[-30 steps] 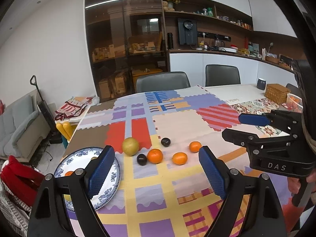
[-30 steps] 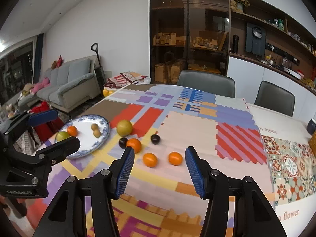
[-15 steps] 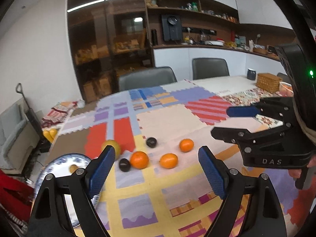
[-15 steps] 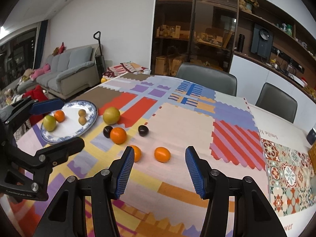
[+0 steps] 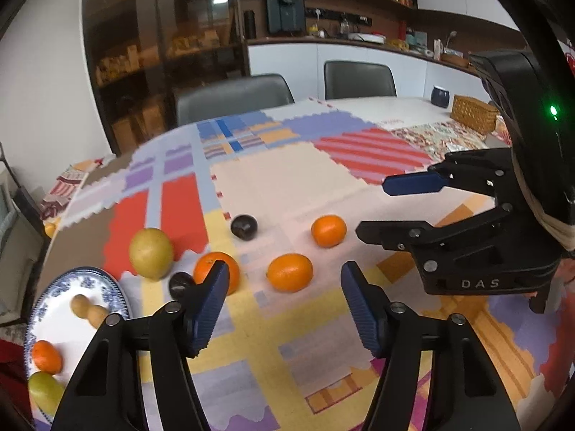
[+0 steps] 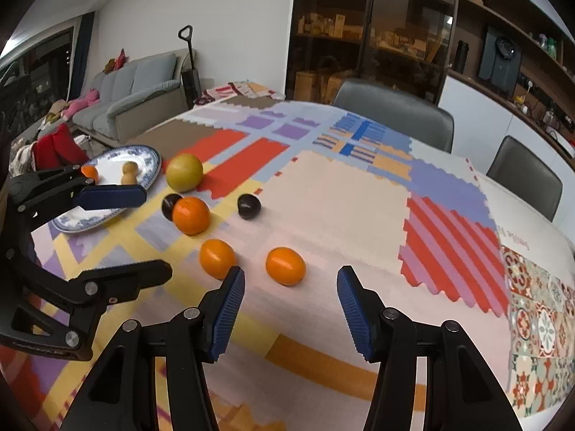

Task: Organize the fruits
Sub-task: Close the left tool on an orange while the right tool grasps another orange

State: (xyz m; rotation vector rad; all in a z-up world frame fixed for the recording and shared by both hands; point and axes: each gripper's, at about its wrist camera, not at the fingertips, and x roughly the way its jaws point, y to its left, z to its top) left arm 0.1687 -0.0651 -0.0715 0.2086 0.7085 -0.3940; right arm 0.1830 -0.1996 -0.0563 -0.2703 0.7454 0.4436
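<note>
Your plate (image 5: pixel 118 289) sits at the left edge of the left wrist view, partly cut off by the frame and by your left tool's arm, so the green fruit (image 5: pixel 45 393) at its near rim shows only in part; in the right wrist view the blue pad of your left tool hides part of the small orange (image 6: pixel 90 172) on that plate. One dark plum (image 5: pixel 181 284) is half tucked behind the big orange (image 5: pixel 215 274), touching it. The shelves behind the glass cabinet are too dim and blurred for you to read. The surface wears a patchwork cloth (image 5: pixel 287 186) of red, lilac, cream and yellow blocks; past it stand two grey chairs, and a grey sofa (image 6: pixel 133 93) lies off to the left. Count from the left: on the plate one green fruit, one small orange and two small tan fruits (image 5: pixel 88 309) touching each other; loose on the cloth one yellow-green round fruit (image 5: pixel 151 253) just beside the plate, two dark plums, the second (image 5: pixel 243 227) standing apart, and three oranges, the middle orange (image 5: pixel 290 273) and the far orange (image 5: pixel 329 230) near each other. Your left tool (image 5: pixel 284 298) has its jaws closing, with nothing pressed between the pads; the middle orange lies just ahead of them. Your right tool (image 6: pixel 289 303) stands parted and grips nothing, the far orange just ahead of its gap.
</note>
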